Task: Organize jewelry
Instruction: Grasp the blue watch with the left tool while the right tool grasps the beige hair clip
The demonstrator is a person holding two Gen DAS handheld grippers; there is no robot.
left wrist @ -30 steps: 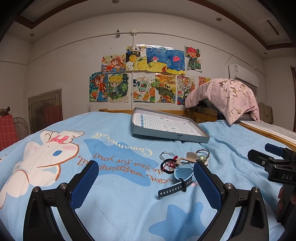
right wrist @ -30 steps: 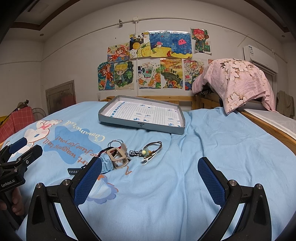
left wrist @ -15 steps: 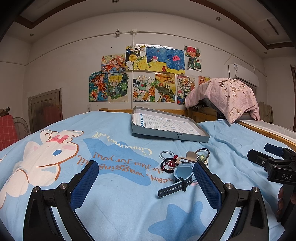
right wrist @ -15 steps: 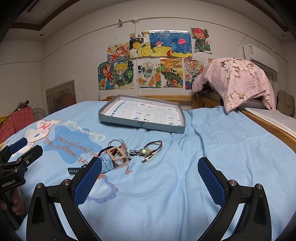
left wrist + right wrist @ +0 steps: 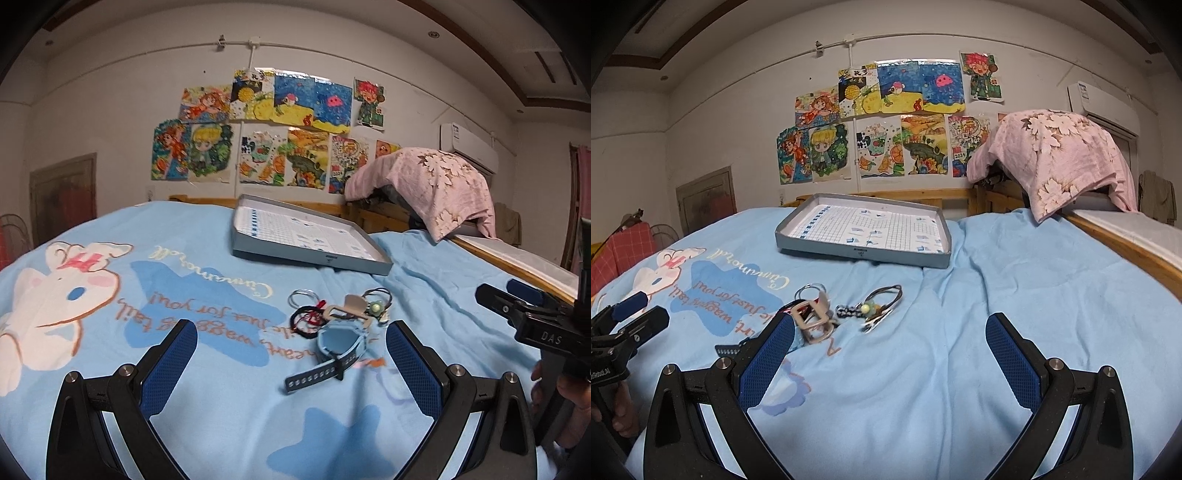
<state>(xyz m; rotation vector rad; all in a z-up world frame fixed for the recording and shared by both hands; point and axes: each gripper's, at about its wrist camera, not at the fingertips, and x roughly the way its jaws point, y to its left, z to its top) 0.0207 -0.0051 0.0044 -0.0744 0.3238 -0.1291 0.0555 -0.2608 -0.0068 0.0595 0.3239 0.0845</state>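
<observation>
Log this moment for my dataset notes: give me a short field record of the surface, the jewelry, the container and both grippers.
surface: blue cartoon-print bedspread
jewelry pile: blue watch, beige clip, black-and-red bracelet, silver rings, green-bead cord, all loose on the bedspread
container: gray tray with grid-paper lining, beyond the pile, nothing in it
left gripper: open, empty, pointed at the watch
right gripper: open, empty, to the right of the pile
task progress: nothing in the tray yet

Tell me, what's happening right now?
Left gripper open, right gripper open, both empty. Jewelry pile on bedspread, gray tray beyond. Nothing blocking.
</observation>
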